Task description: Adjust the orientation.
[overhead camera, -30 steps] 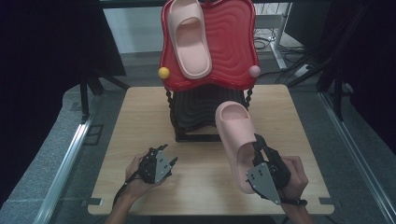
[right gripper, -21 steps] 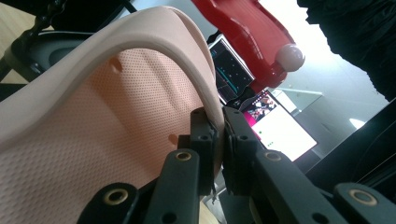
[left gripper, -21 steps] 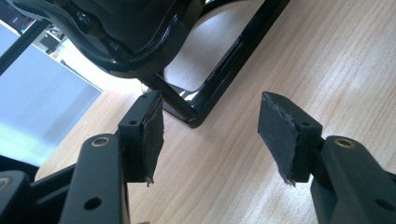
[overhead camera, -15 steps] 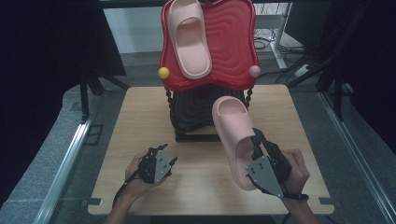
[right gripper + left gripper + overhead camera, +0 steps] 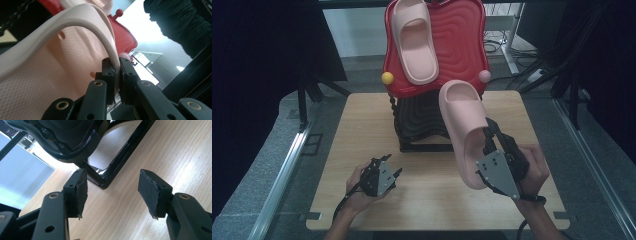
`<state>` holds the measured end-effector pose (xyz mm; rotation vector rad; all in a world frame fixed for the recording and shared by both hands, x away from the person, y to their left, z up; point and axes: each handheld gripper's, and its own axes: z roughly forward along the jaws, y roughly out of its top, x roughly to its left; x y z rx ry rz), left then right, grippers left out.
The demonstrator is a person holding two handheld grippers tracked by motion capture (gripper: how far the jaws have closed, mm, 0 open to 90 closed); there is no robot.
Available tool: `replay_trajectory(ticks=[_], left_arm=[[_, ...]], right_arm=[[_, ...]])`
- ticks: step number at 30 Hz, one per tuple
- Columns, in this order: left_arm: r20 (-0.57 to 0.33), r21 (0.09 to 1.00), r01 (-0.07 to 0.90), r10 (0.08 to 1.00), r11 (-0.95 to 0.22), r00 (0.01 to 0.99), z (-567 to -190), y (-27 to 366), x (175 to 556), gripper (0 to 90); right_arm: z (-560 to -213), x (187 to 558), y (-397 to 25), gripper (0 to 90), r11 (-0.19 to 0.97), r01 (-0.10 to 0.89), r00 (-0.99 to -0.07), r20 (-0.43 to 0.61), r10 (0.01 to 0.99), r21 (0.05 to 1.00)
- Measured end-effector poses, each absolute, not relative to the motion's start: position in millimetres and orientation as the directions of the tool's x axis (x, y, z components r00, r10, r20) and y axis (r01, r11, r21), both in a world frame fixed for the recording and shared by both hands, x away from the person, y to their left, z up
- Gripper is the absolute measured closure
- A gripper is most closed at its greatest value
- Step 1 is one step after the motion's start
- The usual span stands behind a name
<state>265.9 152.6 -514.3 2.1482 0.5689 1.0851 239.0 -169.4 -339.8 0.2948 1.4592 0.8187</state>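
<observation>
the right gripper [image 5: 490, 141], jaws clamped on the side rim of the loose pink slipper [image 5: 464, 127], has swung its toe up toward the red rack [image 5: 462, 45] since a second ago, so hanging seems near, while the left gripper [image 5: 388, 169] rests spread and empty.

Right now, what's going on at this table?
A person is working two handheld tongs at a wooden table. The right tongs are shut on the side wall of a pink slipper, holding it in the air in front of a red and black rack. A matching slipper already lies on the rack's red top tier. The left tongs are open, low over the table.
</observation>
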Motion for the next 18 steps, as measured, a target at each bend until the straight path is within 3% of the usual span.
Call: replay_trajectory(ticks=[18], left_arm=[[0.534,0.722,0.087,0.632,-0.687,0.561,-513,155,266,41.0]], right_arm=[[-297,278,-152,83.9,0.726,-0.300,-0.012,-0.764,0.645,0.618]])
